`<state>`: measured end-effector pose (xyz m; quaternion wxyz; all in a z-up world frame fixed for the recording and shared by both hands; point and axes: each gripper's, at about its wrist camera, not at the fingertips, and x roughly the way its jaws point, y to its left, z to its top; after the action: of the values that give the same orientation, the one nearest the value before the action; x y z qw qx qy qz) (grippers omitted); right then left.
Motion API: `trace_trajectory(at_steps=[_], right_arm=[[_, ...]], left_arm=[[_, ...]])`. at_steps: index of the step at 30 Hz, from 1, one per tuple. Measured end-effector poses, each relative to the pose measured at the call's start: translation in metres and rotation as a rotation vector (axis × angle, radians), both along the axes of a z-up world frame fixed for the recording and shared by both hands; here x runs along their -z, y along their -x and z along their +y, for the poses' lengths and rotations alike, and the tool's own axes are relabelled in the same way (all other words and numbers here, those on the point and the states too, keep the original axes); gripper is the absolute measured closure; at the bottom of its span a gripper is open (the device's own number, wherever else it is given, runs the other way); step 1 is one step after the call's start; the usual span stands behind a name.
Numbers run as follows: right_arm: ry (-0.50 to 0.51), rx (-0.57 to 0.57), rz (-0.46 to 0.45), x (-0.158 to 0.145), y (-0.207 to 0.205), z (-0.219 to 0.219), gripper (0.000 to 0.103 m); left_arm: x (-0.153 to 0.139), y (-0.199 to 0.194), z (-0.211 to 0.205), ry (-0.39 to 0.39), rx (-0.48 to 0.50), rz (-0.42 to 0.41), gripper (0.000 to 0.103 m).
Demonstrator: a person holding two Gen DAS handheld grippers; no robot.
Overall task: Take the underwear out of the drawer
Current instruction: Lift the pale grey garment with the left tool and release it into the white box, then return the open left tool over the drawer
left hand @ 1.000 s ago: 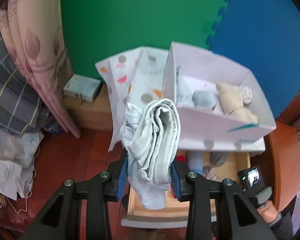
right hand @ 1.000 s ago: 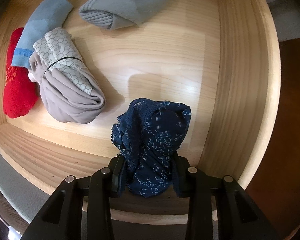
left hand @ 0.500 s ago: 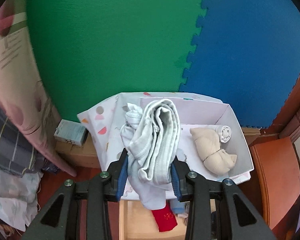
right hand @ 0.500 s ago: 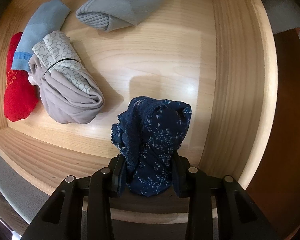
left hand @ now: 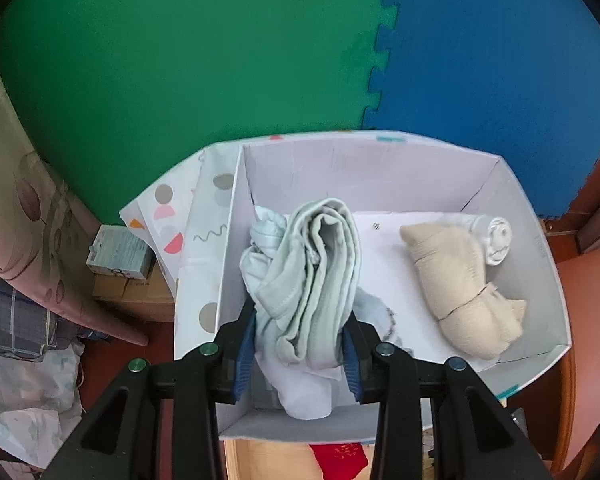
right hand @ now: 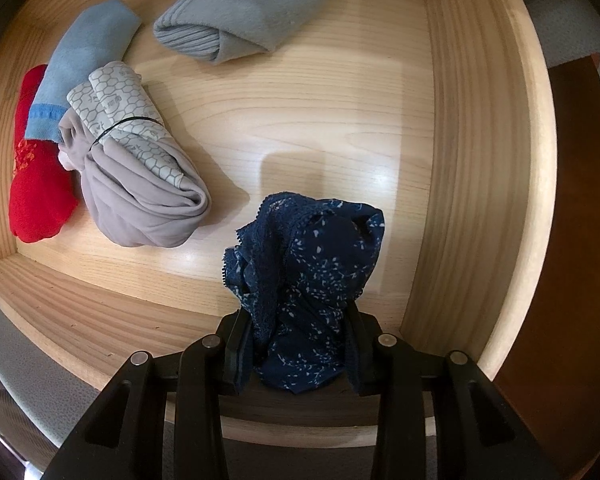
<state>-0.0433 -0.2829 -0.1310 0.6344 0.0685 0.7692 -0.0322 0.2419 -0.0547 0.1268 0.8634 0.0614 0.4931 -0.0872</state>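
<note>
My left gripper (left hand: 300, 344) is shut on a pale mint-green folded underwear (left hand: 304, 280), held above the left part of a white storage box (left hand: 548, 264). Inside that box lie a beige rolled garment (left hand: 460, 292) and a small white roll (left hand: 496, 240). In the right wrist view my right gripper (right hand: 300, 352) is shut on a dark navy patterned underwear with a lace edge (right hand: 308, 264), just above the floor of the wooden drawer (right hand: 300, 120) near its front wall. A grey roll with a honeycomb print (right hand: 140, 184), a red piece (right hand: 36, 184), a light blue piece (right hand: 80, 64) and a grey sock (right hand: 240, 8) lie in the drawer.
Green (left hand: 180, 60) and blue (left hand: 500, 60) foam mats cover the wall behind the box. A spotted lid or flap (left hand: 196, 216) leans left of the box. Cardboard boxes (left hand: 120, 252) and patterned fabric (left hand: 28, 208) sit at the left. The drawer's right wall (right hand: 480, 160) is close to the navy piece.
My left gripper carried the mint underwear from above the drawer to over the white box, which now fills the view. The right gripper and navy underwear have stayed put.
</note>
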Motion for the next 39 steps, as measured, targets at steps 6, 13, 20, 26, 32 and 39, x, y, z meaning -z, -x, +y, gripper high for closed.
trace_trajectory(at_steps=[6,13,20,26,32,39], right_arm=[[0.0,0.0,-0.001,0.0,0.0,0.0,0.068],[0.001,0.0,-0.001,0.0,-0.001,0.001,0.068],[0.001,0.0,0.0,0.0,-0.001,0.002,0.068],[0.005,0.002,0.002,0.001,-0.002,0.003,0.067],[0.007,0.008,0.003,0.001,-0.002,0.003,0.067],[0.012,0.013,0.005,0.0,-0.002,0.004,0.067]], left_arm=[[0.015,-0.002,0.002,-0.015,-0.004,0.031,0.062],[0.003,0.004,0.004,-0.018,0.008,-0.008,0.044],[-0.018,0.033,0.014,-0.023,-0.005,-0.076,0.044],[-0.016,0.076,0.036,-0.024,-0.037,-0.107,0.044],[0.007,0.126,0.065,0.003,-0.097,-0.109,0.044],[0.074,0.16,0.085,0.008,-0.173,-0.022,0.044]])
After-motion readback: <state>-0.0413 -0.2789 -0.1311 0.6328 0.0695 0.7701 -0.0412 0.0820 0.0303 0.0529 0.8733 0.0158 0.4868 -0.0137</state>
